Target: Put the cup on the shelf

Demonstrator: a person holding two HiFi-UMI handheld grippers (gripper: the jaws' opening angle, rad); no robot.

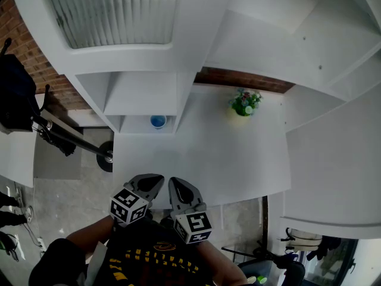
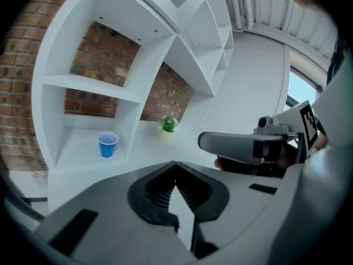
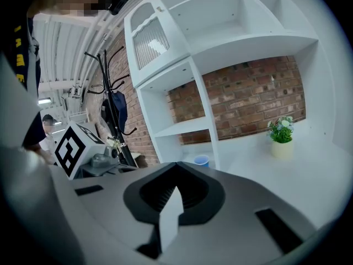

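Observation:
A blue cup (image 1: 158, 121) stands upright in the lowest compartment of the white shelf unit (image 1: 143, 94), at the left end of the white desk (image 1: 226, 154). The left gripper view shows the cup (image 2: 107, 144) far ahead on the left, and the right gripper view shows the cup (image 3: 202, 160) behind a shelf upright. My left gripper (image 1: 153, 182) and right gripper (image 1: 177, 186) hover side by side over the desk's front edge, well short of the cup. Both are shut with nothing between their jaws (image 2: 176, 164) (image 3: 176, 165).
A small potted plant (image 1: 244, 103) stands at the back of the desk, to the right of the cup. A coat rack with dark clothing (image 1: 15, 94) stands at the left, beside the shelf unit. More white shelves (image 1: 333, 136) rise on the right.

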